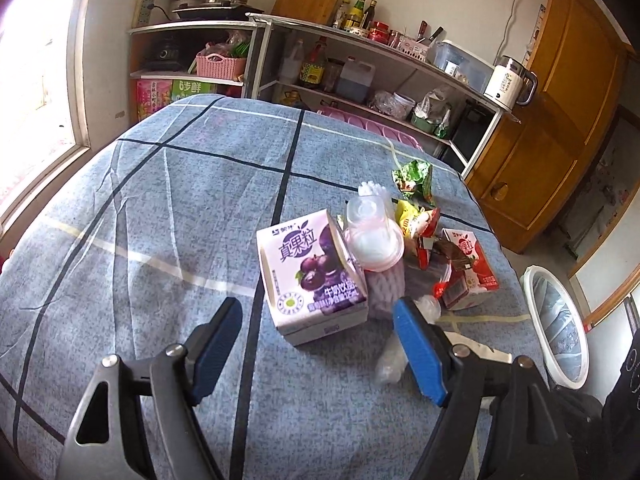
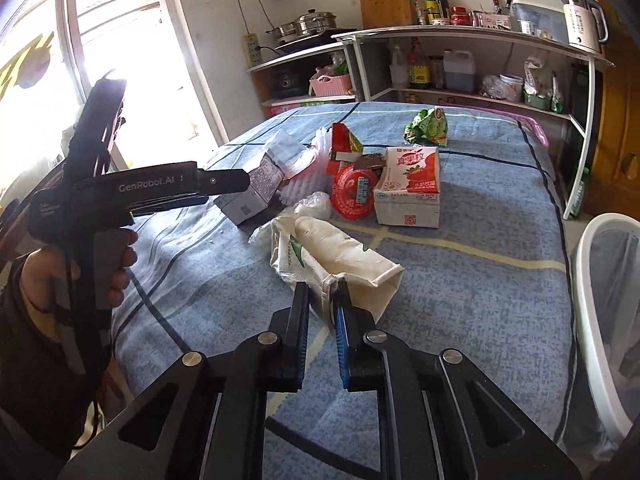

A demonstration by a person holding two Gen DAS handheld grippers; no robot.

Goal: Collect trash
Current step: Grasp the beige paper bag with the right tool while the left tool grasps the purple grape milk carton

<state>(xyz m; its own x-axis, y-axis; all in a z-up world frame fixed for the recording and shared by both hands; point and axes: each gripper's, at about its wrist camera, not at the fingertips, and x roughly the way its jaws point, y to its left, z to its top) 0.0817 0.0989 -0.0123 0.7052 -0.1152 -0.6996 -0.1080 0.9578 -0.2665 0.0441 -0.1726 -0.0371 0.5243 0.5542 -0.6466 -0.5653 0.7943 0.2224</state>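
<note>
A heap of trash lies on the blue cloth table [image 1: 140,220]. A purple milk carton [image 1: 312,276] lies nearest my left gripper [image 1: 316,308], which is open just short of it. Behind it are a clear plastic cup [image 1: 372,236], a red milk carton [image 1: 472,268] and a green snack bag [image 1: 416,178]. My right gripper [image 2: 324,292] is shut on a crumpled white paper bag [image 2: 340,252] near the table's front. The red carton [image 2: 410,186], a red round lid [image 2: 354,192] and the green bag [image 2: 430,124] lie beyond it.
A white bin with a clear liner [image 2: 608,300] stands at the table's right edge; it also shows in the left wrist view [image 1: 560,320]. Kitchen shelves [image 1: 360,64] with bottles and pots stand behind the table. A wooden door [image 1: 552,112] is at right, a window [image 2: 120,40] at left.
</note>
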